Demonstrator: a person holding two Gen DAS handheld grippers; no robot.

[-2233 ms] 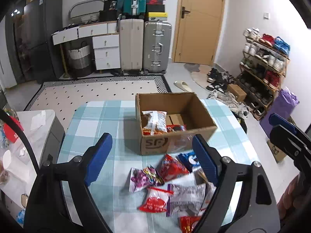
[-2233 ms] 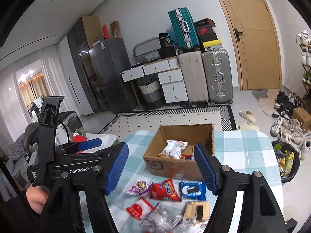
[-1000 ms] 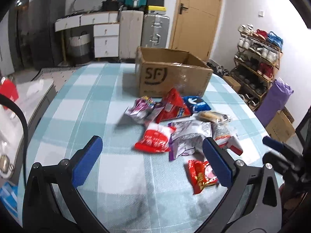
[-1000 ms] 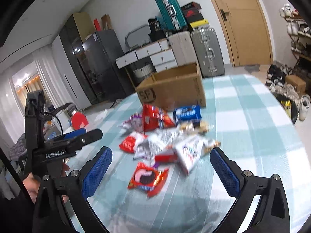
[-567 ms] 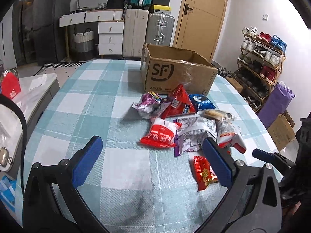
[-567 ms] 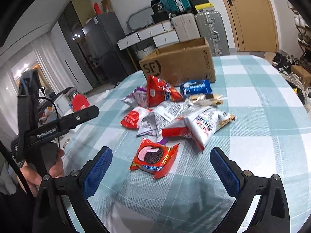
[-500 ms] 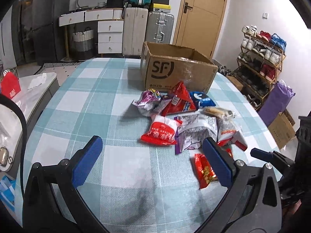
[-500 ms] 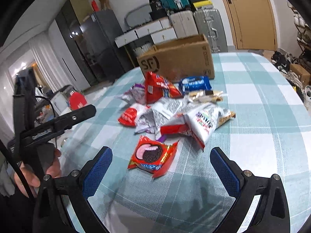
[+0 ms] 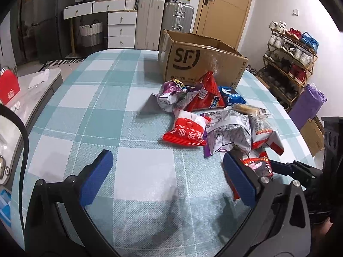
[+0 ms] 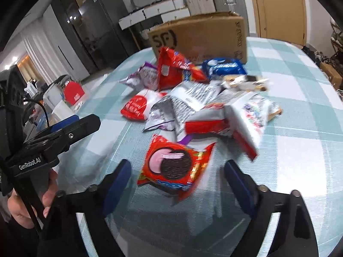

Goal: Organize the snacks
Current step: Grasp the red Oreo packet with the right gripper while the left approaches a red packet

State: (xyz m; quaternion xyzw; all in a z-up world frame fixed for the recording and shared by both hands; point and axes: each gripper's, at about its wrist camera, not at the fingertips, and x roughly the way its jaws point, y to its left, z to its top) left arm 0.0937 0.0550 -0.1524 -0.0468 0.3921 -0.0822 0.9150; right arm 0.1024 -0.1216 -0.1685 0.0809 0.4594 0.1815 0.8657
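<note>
On a teal-checked tablecloth table [image 9: 90, 98], a brown cardboard SF box [image 9: 199, 62] backs a snack pile; the right gripper [image 10: 178, 184], jaws spread, flanks a red chocolate-cookie packet [image 10: 173, 167]; the left gripper [image 9: 169, 180] hovers released.

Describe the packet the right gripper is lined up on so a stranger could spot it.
Start at the SF cardboard box; a snack pile lies before it. The red cookie packet lies nearest the right gripper, alone showing a dark sandwich cookie with pink filling.
</note>
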